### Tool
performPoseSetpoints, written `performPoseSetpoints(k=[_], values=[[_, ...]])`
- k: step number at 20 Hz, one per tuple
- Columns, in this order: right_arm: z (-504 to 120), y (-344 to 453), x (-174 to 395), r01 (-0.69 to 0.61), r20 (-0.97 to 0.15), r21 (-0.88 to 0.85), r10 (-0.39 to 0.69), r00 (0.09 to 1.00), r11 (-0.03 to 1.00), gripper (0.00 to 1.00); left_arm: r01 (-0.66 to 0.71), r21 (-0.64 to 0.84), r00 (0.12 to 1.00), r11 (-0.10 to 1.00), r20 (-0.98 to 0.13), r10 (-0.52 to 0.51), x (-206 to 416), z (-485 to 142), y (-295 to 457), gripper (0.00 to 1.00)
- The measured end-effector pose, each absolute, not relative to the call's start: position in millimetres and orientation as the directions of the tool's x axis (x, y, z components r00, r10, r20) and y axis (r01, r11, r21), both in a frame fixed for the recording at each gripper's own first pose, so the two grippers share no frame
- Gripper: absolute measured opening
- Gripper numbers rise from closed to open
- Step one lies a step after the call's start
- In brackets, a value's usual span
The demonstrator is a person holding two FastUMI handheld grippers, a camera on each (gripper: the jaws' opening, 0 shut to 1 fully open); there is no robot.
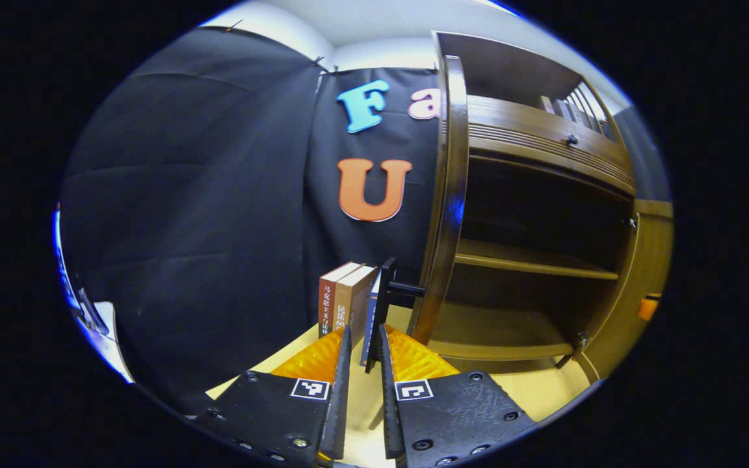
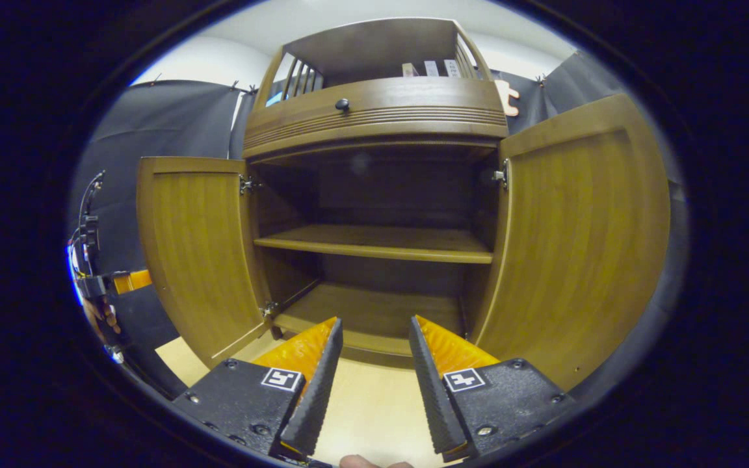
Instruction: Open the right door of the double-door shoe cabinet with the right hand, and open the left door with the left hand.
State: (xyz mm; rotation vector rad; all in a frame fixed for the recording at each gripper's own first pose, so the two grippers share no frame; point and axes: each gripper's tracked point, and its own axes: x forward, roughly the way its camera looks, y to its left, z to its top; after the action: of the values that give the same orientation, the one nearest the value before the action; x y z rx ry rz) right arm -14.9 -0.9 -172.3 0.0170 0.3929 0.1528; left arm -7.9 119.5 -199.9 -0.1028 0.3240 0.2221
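Observation:
The shoe cabinet (image 2: 374,107) stands with both doors swung wide and its shelves bare. In the right gripper view my right gripper (image 2: 374,328) is open in front of the middle, between the left door (image 2: 196,253) and the right door (image 2: 582,227), touching neither. In the left gripper view the left door (image 1: 447,195) is edge-on with a black handle (image 1: 407,289) on its outer face. My left gripper (image 1: 365,330) is just in front of it, its jaws a narrow gap apart. A black upright piece reaches down between them, but only the right finger is near it.
Several books (image 1: 342,296) stand on the pale table (image 1: 543,390) left of the cabinet. A drawer with a black knob (image 2: 342,104) tops the opening. The left gripper and a hand (image 2: 98,305) are at the far left of the right gripper view.

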Motion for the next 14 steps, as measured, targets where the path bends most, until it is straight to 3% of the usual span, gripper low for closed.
performPoseSetpoints(k=[6,9,10,11,12,13,14], values=[[-148,-9,-10,-0.120,-0.342,0.035,0.125,0.931,0.992,0.69,-0.274,-0.029,0.929,0.961,-0.265,0.257,-25,-167,124,0.23],[-131,-19,-9,-0.094,-0.313,0.044,0.103,0.944,0.995,0.66,-0.205,-0.008,0.958,0.979,-0.208,0.199,-27,-141,97,0.22],[-124,-21,-8,-0.091,-0.299,0.054,0.103,0.949,0.994,0.69,-0.160,0.004,0.966,0.987,-0.206,0.157,-24,-139,80,0.37],[-120,-22,-8,-0.087,-0.293,0.058,0.100,0.951,0.995,0.66,-0.121,0.021,0.970,0.992,-0.210,0.123,-17,-139,63,0.22],[-116,-25,-8,-0.085,-0.288,0.059,0.099,0.952,0.995,0.75,-0.093,0.038,0.972,0.995,-0.213,0.099,-17,-138,49,0.23],[-110,-24,-10,-0.085,-0.281,0.059,0.098,0.955,0.995,0.84,-0.065,0.046,0.974,0.997,-0.212,0.073,-13,-136,38,0.37],[-104,-27,-12,-0.079,-0.271,0.056,0.091,0.958,0.995,0.94,-0.042,0.050,0.978,0.998,-0.201,0.052,-10,-130,29,0.26]])
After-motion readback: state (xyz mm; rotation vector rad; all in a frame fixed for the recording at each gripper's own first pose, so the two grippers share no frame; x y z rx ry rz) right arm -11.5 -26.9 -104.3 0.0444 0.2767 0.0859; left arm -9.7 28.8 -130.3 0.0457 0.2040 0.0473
